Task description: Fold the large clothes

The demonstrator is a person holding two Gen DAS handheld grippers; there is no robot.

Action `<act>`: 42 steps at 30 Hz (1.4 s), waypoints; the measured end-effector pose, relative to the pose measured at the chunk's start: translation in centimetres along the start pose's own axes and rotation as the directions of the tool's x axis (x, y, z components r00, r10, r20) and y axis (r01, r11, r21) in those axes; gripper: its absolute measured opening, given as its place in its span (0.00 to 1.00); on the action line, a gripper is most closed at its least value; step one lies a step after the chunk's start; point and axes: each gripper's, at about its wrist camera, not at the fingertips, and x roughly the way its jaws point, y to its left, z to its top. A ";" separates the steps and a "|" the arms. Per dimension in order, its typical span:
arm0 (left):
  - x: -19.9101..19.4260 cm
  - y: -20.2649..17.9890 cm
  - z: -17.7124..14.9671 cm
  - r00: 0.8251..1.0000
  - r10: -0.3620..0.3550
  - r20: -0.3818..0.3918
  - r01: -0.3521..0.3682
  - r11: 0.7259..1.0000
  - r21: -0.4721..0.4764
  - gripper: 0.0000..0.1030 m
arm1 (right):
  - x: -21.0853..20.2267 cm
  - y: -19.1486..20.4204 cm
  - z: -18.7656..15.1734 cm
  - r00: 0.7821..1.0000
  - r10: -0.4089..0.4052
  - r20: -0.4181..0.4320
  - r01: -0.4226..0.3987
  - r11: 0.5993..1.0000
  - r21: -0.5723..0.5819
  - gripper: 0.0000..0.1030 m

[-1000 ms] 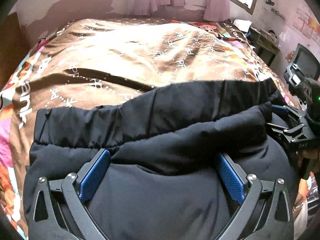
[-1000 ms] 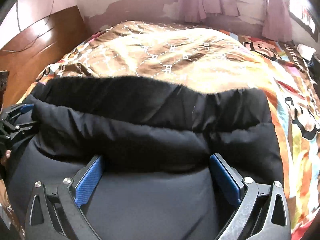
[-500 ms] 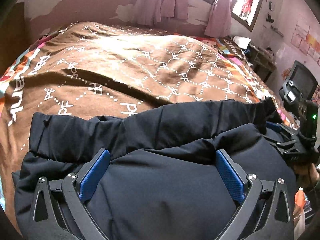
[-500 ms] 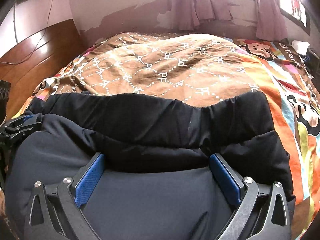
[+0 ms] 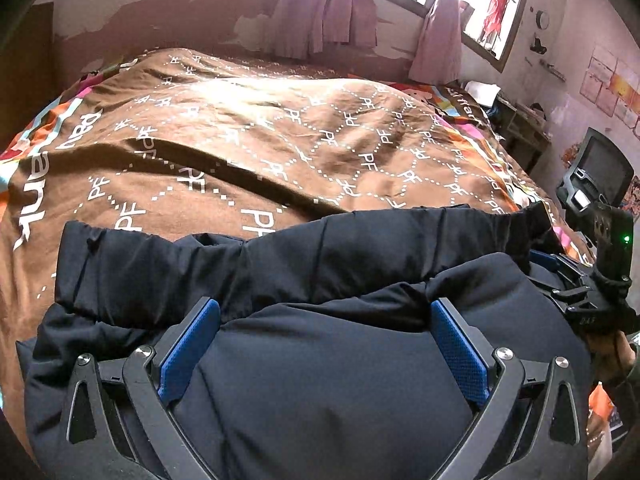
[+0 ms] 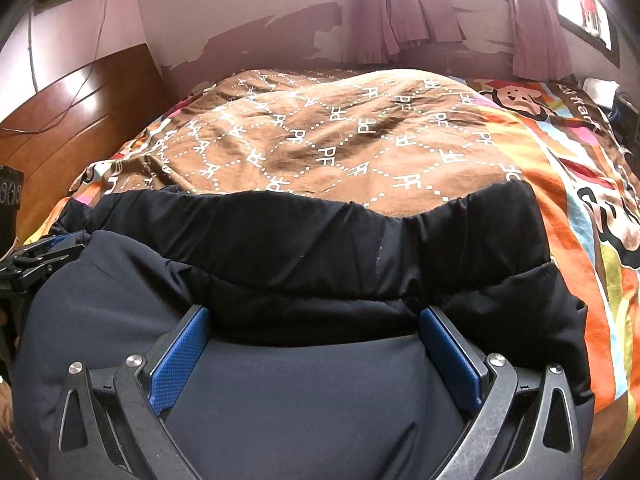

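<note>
Both cameras have tilted up; jacket (image 5: pixel 320 360) hem faces open bedspread (image 5: pixel 260 140).

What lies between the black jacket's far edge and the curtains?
Only the brown patterned bedspread lies between the black jacket and the curtains, seen in both wrist views.

Sunlit window (image 5: pixel 480 12), peeling wall (image 6: pixel 248 32)

**Backlit daylight, heavy fisheye bend**

Daylight pours from the window (image 5: pixel 484 4) far beyond the fingers, blown out to white. Glare washes the bedspread (image 5: pixel 256 92) ahead of the fingertips. The dark jacket (image 6: pixel 304 392) between the fingers loses detail. Edges curve and vignette black.
</note>
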 end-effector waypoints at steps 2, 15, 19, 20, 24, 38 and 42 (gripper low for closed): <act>0.0 0.0 0.0 1.000 -0.002 0.005 0.002 1.000 -0.001 0.99 | 0.0 0.0 -0.1 1.000 0.001 0.009 -0.001 1.000 0.001 1.00; 0.1 0.2 0.0 1.000 -0.007 0.012 0.007 1.000 -0.004 0.99 | -0.2 -0.1 -0.5 0.999 0.004 0.037 -0.004 1.000 0.001 1.00; -0.1 0.1 -0.2 1.000 -0.002 0.026 0.002 1.000 -0.001 0.99 | -0.4 0.0 -0.6 0.999 0.002 0.051 -0.002 1.000 -0.003 1.00; -0.2 0.0 -0.3 1.000 0.005 0.030 -0.005 1.000 0.000 0.99 | -0.5 0.0 -0.6 0.998 0.004 0.055 -0.003 1.000 -0.006 1.00; -0.8 -1.3 -0.3 0.997 0.072 0.017 -0.072 0.997 0.023 0.99 | -1.2 -0.4 -0.6 0.997 0.042 0.059 -0.042 0.999 -0.003 1.00; -13.8 3.2 -5.7 0.962 0.216 0.169 -0.203 0.975 -0.088 0.99 | -9.7 -4.0 -3.5 0.981 -0.138 0.138 0.131 0.990 0.057 1.00; -15.5 5.9 -7.9 0.957 0.245 0.156 -0.214 0.959 -0.188 0.99 | -10.6 -5.8 -5.0 0.977 -0.197 0.079 0.193 0.980 0.058 1.00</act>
